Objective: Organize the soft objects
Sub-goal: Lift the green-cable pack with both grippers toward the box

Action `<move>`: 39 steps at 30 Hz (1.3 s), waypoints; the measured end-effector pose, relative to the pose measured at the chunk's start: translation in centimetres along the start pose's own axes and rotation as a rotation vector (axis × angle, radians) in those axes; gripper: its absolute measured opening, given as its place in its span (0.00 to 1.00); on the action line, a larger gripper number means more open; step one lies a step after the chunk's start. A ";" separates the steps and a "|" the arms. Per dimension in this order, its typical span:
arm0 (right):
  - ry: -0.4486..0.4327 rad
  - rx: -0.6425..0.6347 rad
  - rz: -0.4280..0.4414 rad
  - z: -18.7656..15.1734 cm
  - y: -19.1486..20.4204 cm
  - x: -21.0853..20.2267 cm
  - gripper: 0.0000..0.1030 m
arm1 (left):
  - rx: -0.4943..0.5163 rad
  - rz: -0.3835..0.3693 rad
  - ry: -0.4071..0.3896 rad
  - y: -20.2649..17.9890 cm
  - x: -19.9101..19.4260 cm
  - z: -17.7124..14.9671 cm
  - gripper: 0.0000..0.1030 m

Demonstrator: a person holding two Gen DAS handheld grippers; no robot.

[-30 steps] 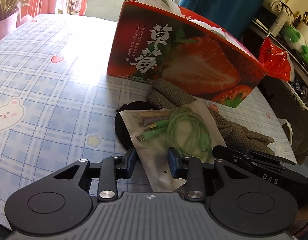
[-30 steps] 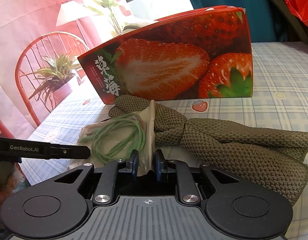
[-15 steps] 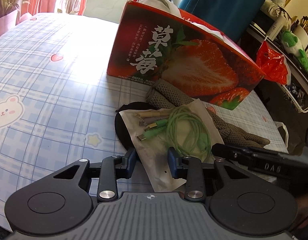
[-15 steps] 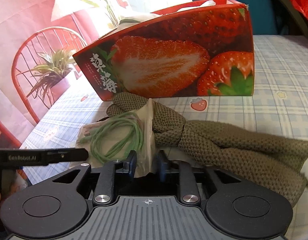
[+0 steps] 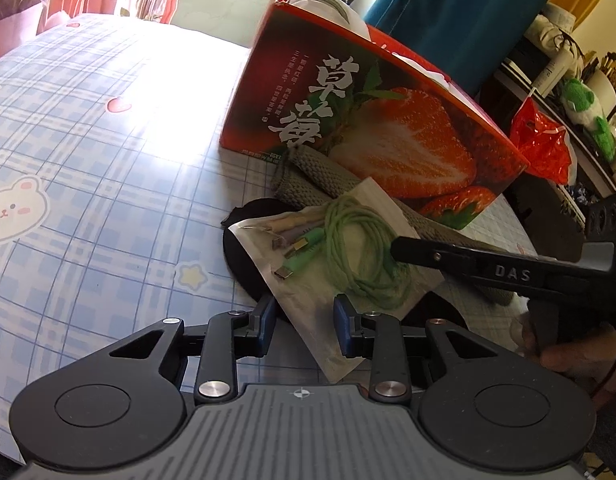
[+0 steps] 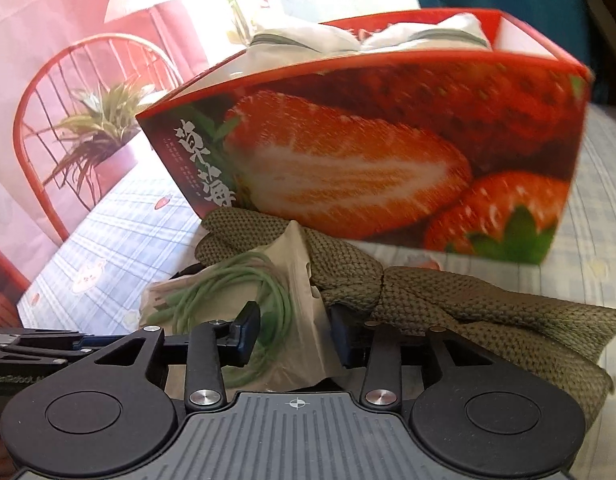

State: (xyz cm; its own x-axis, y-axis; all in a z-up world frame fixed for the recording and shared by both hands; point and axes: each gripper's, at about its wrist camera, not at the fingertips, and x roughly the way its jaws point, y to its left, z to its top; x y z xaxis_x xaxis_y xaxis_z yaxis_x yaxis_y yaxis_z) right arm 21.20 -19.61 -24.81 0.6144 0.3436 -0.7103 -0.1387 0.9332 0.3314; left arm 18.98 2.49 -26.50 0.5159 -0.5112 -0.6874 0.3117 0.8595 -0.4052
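Both jaws standing apart, gripping nothing: left gripper and right gripper each straddling a bag edge. Tablecloth spreading wide and bare to the left. Strawberry box standing behind, holding white cloth, blocking the far side. Knit cloth lying along the box front, touching it, reaching right. Bag with green cable lying on the knit cloth and a dark disc; disc mostly hidden, hard to identify.
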 end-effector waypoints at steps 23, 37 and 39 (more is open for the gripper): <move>0.023 -0.078 -0.002 2.0 0.9 1.6 0.43 | -0.027 -0.020 -0.006 0.5 -0.1 -0.1 0.31; 0.110 -0.070 0.061 0.0 1.8 0.0 0.23 | -0.101 -0.033 -0.006 1.2 -0.1 0.0 0.26; 0.109 -0.048 0.065 -0.1 1.3 0.2 0.31 | -0.097 -0.029 -0.005 1.1 0.0 0.0 0.26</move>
State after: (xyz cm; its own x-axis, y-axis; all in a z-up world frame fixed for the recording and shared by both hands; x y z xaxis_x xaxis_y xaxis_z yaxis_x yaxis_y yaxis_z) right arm 21.05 -18.27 -24.57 0.5155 0.4100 -0.7524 -0.2137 0.9119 0.3505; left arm 19.29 3.43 -26.91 0.5123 -0.5354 -0.6715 0.2479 0.8408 -0.4812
